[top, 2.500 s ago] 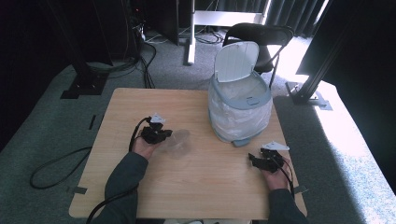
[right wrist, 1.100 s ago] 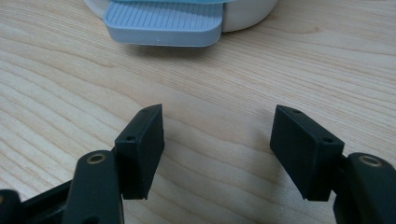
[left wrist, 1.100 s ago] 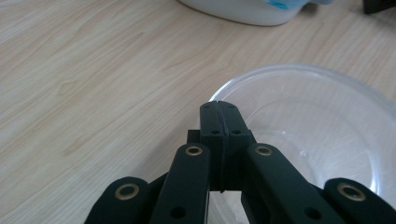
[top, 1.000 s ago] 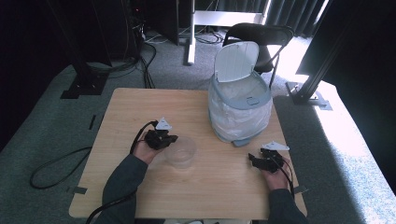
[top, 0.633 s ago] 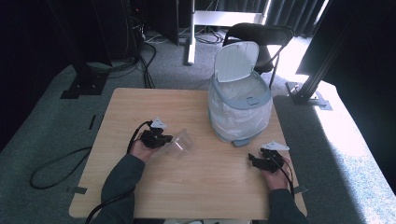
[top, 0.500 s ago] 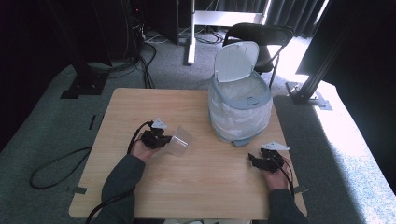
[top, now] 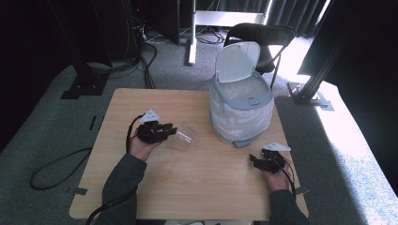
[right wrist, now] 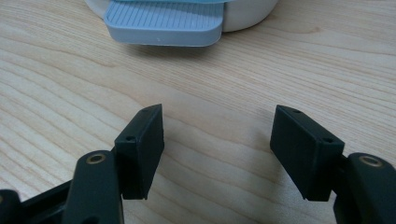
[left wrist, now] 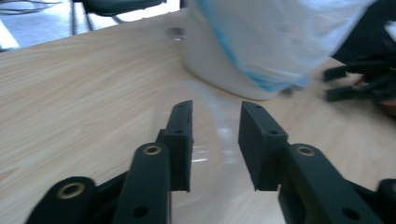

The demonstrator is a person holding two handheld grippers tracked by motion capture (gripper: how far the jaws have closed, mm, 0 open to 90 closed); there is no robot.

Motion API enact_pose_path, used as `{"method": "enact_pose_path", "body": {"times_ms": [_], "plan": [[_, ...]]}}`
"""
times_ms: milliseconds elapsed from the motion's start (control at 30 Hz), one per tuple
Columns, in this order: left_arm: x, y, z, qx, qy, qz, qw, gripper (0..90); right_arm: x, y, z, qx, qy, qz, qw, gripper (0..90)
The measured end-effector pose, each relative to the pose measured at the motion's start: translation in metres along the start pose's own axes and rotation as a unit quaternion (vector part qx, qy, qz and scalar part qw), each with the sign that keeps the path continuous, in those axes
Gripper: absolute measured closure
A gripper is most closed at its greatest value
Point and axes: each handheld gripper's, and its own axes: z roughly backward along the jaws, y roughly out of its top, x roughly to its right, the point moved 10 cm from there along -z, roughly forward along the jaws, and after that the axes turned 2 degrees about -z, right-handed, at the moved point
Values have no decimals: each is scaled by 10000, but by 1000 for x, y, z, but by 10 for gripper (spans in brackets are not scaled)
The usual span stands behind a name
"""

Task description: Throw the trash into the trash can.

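1. Gripping a clear plastic cup (top: 182, 137), my left gripper (top: 165, 131) sits at the left-middle of the wooden table (top: 197, 187) in the high view, its jaws pointing right toward the bin.
2. In the left gripper view I see the cup (left wrist: 212, 140) tipped on its side, with its wall between the two black jaws; the jaws stand narrow and appear closed on that wall, one inside the mouth and one outside.
3. The cup's open mouth faces the gripper, and its base points toward the bin; whether it rests on the table or is lifted off it I cannot tell.
4. Just right of the cup stands a white pedal bin (top: 240, 112) lined with a thin plastic bag, its lid (top: 237, 61) raised upright at the back. The cup lies near the bin but apart from it.
5. In the left gripper view the bin's bagged side (left wrist: 275, 42) rises just beyond the cup, blurred.
6. Further right, near the table's front right edge, my right gripper (top: 257, 161) rests low over the wood, aimed toward the bin's base.
7. In the right gripper view its jaws stand wide apart with bare table between them, and the grey foot pedal (right wrist: 163, 23) of the bin lies ahead, well apart from the jaw tips.
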Motion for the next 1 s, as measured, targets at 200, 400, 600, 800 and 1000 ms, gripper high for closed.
{"method": "enact_pose_path", "body": {"times_ms": [200,400,600,800,1000], "plan": [[3,-12,-24,-461,61,-178,9988,611,0,0,0,-1,1,0,10000,340],[-2,-20,-30,-724,162,-276,9969,757,0,0,0,-4,2,3,10000,338],[-3,-20,-31,-791,239,-363,9959,823,0,0,0,-3,1,7,10000,338],[-5,-16,-31,-777,305,-398,9957,835,0,0,0,-4,1,6,10000,338],[-7,-11,-25,-669,322,-339,9967,836,0,0,0,-3,2,7,10000,338]]}}
